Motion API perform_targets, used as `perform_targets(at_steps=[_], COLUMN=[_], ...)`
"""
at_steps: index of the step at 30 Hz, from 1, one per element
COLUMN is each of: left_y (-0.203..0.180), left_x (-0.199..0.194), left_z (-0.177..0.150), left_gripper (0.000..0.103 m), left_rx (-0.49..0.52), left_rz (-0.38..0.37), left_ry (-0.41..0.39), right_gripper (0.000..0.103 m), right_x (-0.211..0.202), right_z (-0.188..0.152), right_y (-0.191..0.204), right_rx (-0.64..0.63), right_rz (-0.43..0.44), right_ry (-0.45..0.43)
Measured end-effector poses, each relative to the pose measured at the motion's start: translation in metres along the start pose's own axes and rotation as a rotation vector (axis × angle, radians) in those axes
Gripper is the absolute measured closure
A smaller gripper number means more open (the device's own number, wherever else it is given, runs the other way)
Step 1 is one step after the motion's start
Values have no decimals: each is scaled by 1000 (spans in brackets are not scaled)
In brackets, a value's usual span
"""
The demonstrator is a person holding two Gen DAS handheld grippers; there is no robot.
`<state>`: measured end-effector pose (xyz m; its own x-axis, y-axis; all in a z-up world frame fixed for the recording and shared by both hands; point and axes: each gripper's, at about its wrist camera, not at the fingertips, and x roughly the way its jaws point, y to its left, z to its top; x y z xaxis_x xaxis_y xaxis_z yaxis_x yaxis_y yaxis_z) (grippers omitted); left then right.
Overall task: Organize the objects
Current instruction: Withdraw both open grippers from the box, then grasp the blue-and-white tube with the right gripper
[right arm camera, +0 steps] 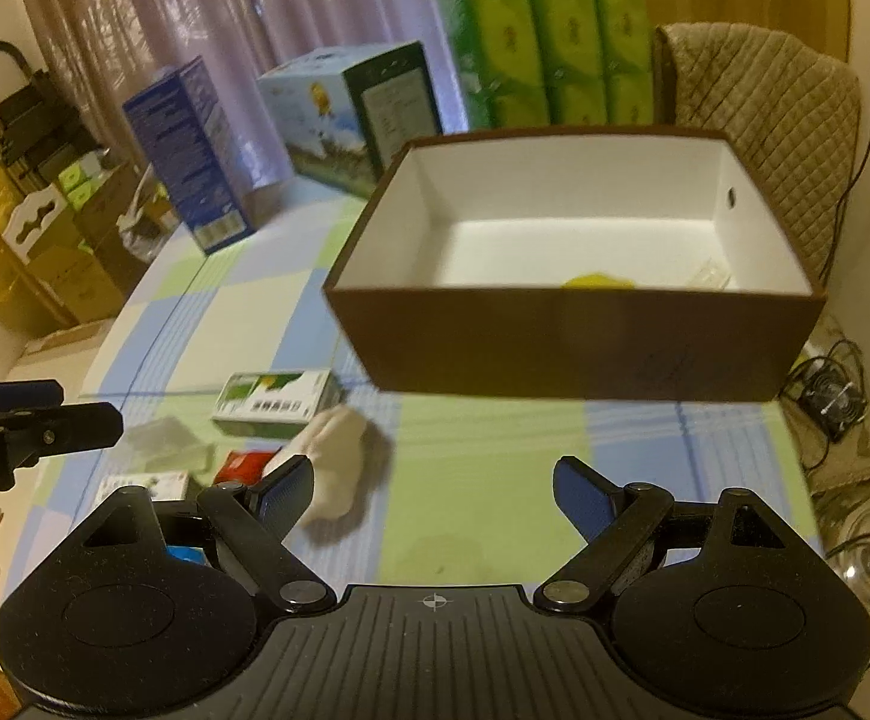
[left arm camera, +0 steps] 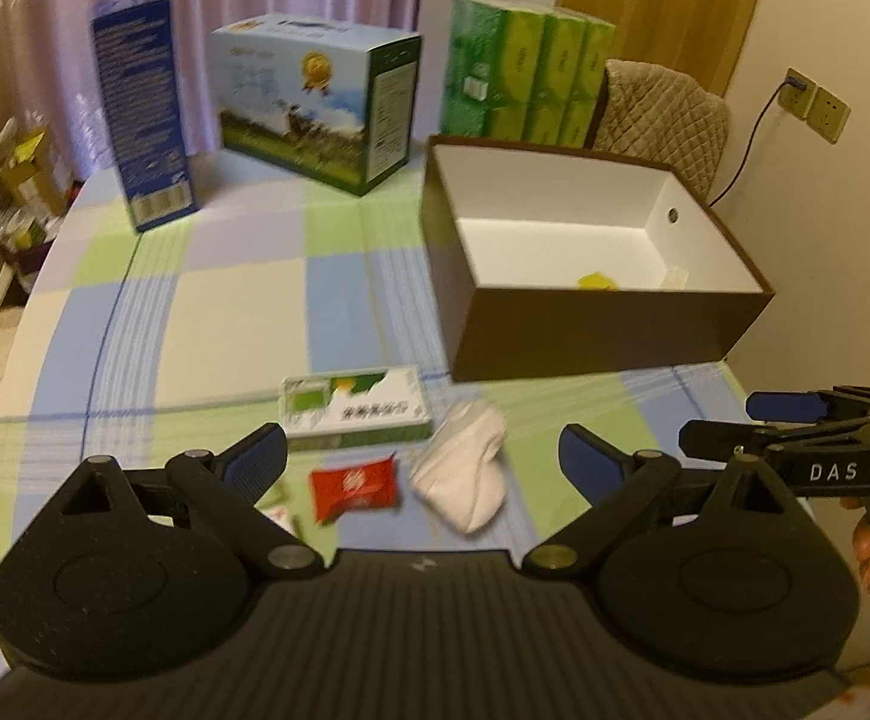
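A brown open box (left arm camera: 603, 330) (right arm camera: 573, 342) with a white inside stands on the checked tablecloth; a yellow thing (left arm camera: 597, 281) (right arm camera: 598, 282) lies at its bottom. In front of it lie a green-white flat box (left arm camera: 356, 405) (right arm camera: 276, 396), a red packet (left arm camera: 354, 485) (right arm camera: 243, 465) and a rolled white sock (left arm camera: 465, 474) (right arm camera: 342, 459). My left gripper (left arm camera: 423, 456) hovers open just above the packet and sock, holding nothing. My right gripper (right arm camera: 432, 492) is open and empty, right of the sock. The right gripper (left arm camera: 729, 420) shows at the left view's right edge.
At the table's back stand a tall blue carton (left arm camera: 141, 114) (right arm camera: 189, 156), a milk case (left arm camera: 321, 102) (right arm camera: 351, 120) and green tissue packs (left arm camera: 525, 78) (right arm camera: 549, 54). A padded chair (left arm camera: 663, 120) (right arm camera: 765, 120) sits behind the brown box. Cartons are stacked on the floor at left (right arm camera: 63, 228).
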<state>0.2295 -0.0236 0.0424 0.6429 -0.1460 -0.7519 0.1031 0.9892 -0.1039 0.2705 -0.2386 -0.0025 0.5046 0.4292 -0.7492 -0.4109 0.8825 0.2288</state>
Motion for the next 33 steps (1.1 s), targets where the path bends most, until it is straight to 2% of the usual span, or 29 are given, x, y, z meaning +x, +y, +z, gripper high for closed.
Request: perform_targets(at_steps=[9,21,33], left_y=[37,78,114], left_x=[-12,-7,-14], left_z=[-39,-89,-114], left_gripper=[7,7,7], left_rx=[-53,-155,-262], left_rz=[49,101,181], left_ry=[37,139,172], right_gripper=[19,19,19], right_x=[19,47,75], right_z=[-20,-37,-50], right_y=[30,56,104], right_rx=[-25,-75,-230], right_rz=[31,63,217], right_ry=[66,143,185])
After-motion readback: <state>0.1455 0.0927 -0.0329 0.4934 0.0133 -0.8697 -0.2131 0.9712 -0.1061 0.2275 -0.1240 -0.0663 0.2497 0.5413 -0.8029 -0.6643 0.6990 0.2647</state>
